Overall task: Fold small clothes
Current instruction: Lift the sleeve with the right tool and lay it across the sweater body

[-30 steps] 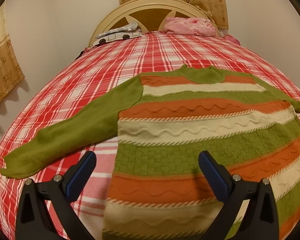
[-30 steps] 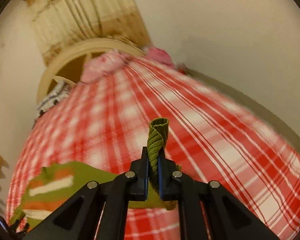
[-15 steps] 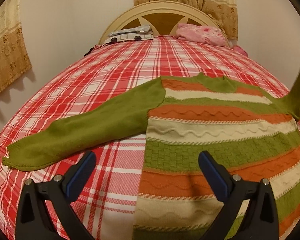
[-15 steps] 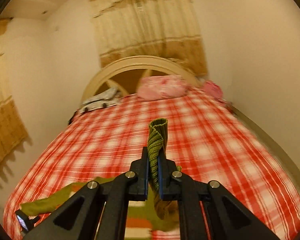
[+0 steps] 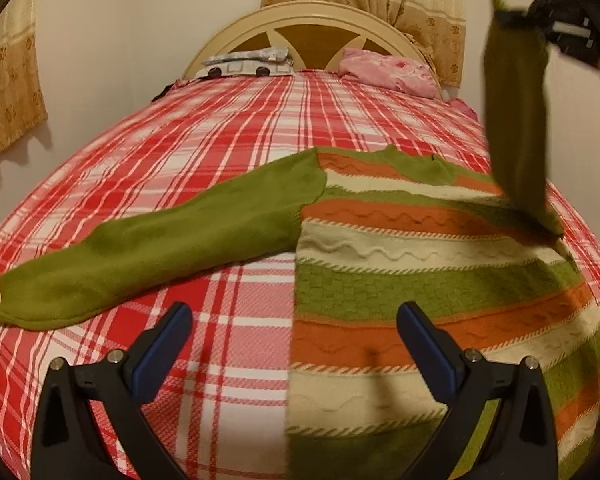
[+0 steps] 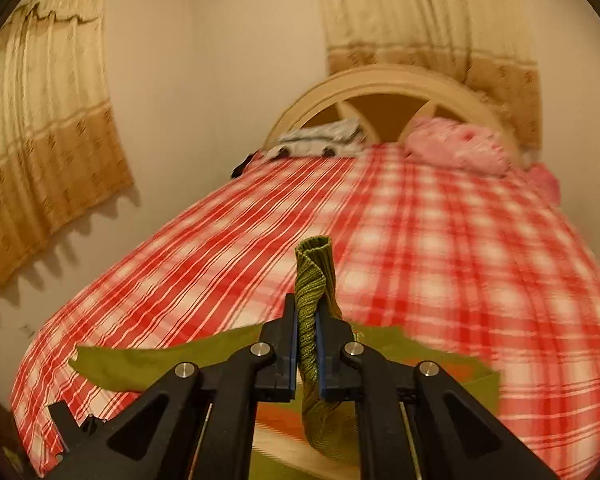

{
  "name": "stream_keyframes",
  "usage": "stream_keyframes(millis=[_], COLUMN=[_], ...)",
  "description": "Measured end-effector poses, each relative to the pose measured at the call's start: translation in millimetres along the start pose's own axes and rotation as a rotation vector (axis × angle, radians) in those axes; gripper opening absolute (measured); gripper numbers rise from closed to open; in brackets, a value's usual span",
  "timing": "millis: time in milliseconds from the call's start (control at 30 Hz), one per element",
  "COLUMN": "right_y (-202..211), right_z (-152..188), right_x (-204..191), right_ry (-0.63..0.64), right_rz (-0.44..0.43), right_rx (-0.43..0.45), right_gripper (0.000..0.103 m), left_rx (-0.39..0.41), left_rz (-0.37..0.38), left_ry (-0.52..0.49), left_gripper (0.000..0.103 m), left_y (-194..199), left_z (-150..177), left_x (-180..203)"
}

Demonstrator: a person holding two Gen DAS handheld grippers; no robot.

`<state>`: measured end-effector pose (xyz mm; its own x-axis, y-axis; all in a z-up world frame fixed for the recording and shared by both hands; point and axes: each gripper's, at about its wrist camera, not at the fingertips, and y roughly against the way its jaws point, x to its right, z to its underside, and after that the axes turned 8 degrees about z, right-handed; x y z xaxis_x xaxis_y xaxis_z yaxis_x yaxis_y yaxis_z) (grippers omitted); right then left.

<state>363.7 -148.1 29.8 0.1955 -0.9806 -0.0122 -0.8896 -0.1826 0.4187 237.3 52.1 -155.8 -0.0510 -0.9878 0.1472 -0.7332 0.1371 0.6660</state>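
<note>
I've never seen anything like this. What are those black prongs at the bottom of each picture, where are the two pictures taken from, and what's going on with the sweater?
There is no robot here. A person holds a hand tool in each hand, each with two pinching fingers and a wide-angle camera looking along them. That is why both pictures bulge.

One picture comes from the left gripper. Its blue-padded fingers stand apart with nothing between them, above a bed with a red checked cover. A striped sweater in green, orange and cream lies flat there, one green sleeve stretched out to the side.

The other picture comes from the right gripper. It is pinched shut on the cuff of the other sleeve, which the left view shows lifted high above the sweater, probably to fold it across.

At the headboard lie a pink pillow and a grey bundle.
</note>
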Motion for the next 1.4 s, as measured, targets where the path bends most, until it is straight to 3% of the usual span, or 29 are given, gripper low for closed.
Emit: stream_keyframes(millis=[167, 233, 267, 300, 400, 533, 600, 700, 833, 867, 900, 1000, 1100, 1167, 1267, 1400], right_y=[-65.8, -82.3, -85.3, -84.8, -72.1, -50.8, -46.9, -46.3, -64.8, -69.4, -71.6, -59.2, -52.2, -48.5, -40.2, -45.1], right_z=[59.7, 88.0, 103.5, 113.9, 136.1, 144.8, 141.6, 137.8, 151.3, 161.9, 171.7, 187.1, 194.4, 197.8, 184.0, 154.2], right_x=[-34.9, -41.2, -42.1, -38.9, -16.9, 42.7, 81.8, 129.3, 153.9, 158.0, 159.6, 148.8, 129.7, 129.5, 126.3, 89.6], right_ry=[-0.026, -0.008, 0.012, 0.017, 0.004, -0.048, -0.103, -0.191, -0.218, -0.21, -0.208, -0.118, 0.027, 0.043, 0.004, 0.033], right_rz=[-0.117, -0.155, -0.169, -0.18, -0.198, -0.085, 0.019, 0.085, 0.063, 0.114, 0.151, 0.141, 0.199, 0.218, 0.27, 0.194], right_rx=[-0.168, -0.244, -0.278, -0.291, -0.303, -0.275, -0.254, -0.23, -0.337, -0.384, -0.424, -0.394, -0.402, -0.43, -0.404, -0.34], right_gripper=[0.01, 0.029, 0.06, 0.075, 0.074, 0.074, 0.074, 0.074, 0.074, 0.074, 0.074, 0.074, 0.074, 0.074, 0.074, 0.074], left_rx=[-0.011, -0.01, -0.009, -0.009, -0.013, -0.012, 0.007, -0.001, -0.058, -0.096, -0.121, -0.125, -0.115, -0.107, -0.068, -0.069], left_rz=[-0.022, -0.037, -0.039, -0.042, -0.062, -0.063, -0.083, -0.11, -0.154, -0.18, -0.19, -0.154, -0.189, -0.203, -0.23, -0.218], left_ry=[0.013, 0.0, -0.007, -0.02, -0.029, -0.03, -0.054, -0.089, -0.12, -0.13, -0.13, -0.113, -0.116, -0.099, -0.064, -0.03], left_gripper=[0.103, 0.103, 0.103, 0.103, 0.103, 0.103, 0.103, 0.103, 0.103, 0.103, 0.103, 0.103, 0.103, 0.103, 0.103, 0.103], left_y=[0.5, 1.1, 1.2, 0.9, -2.6, -10.7, -18.5, -36.1, -67.8, -76.6, -79.1, -66.5, -51.2, -41.8, -26.9, -28.3], left_z=[-1.1, -2.8, -3.6, -5.7, -14.4, -34.6, -47.4, -59.4, -60.0, -56.6, -53.3, -40.8, -32.2, -31.4, -33.3, -37.2], left_x=[-10.8, -9.8, -9.3, -7.6, -5.5, 2.1, 11.0, 22.0, 29.8, 29.6, 29.2, 18.5, 5.7, -5.0, -21.3, -27.8])
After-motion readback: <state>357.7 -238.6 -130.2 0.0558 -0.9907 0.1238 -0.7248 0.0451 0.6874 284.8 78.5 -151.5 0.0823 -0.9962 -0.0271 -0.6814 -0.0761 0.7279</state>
